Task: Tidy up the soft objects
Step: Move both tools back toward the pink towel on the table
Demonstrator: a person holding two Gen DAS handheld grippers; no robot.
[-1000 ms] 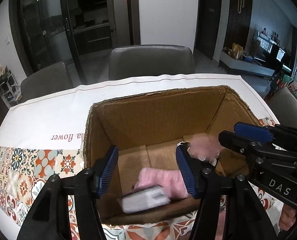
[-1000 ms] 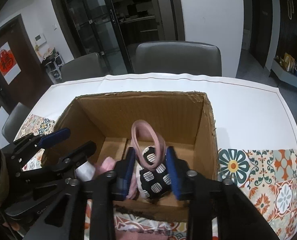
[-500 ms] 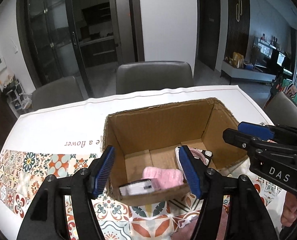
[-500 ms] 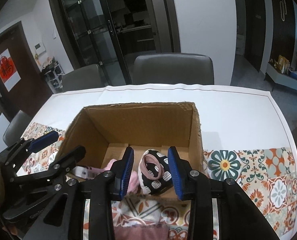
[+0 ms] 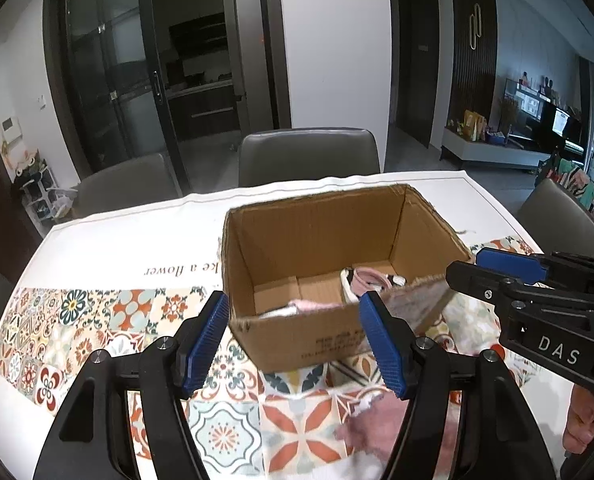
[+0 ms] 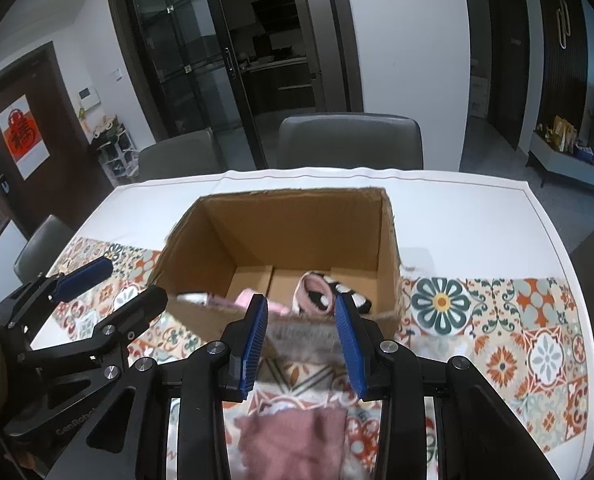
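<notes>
"das" on right hand-held gripper [image 5: 497, 276]; "a flower" on tablecloth [image 5: 97, 248].

Both wrist cameras look down, side by side, sharing the cardboard box [image 5: 297, 320].

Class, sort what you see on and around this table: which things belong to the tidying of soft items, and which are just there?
Belongs to the job:
cardboard box
spotted sock
pink sock
pink cloth

Just there:
patterned tablecloth
grey chairs
glass doors

An open cardboard box [image 6: 389, 248] stands on the tabletop. Inside lie a black-and-white spotted sock with a pink cuff [image 6: 317, 294] at right and a pink folded item [image 6: 249, 300] at left. A mauve cloth [image 6: 297, 436] lies near the box's front.
</notes>
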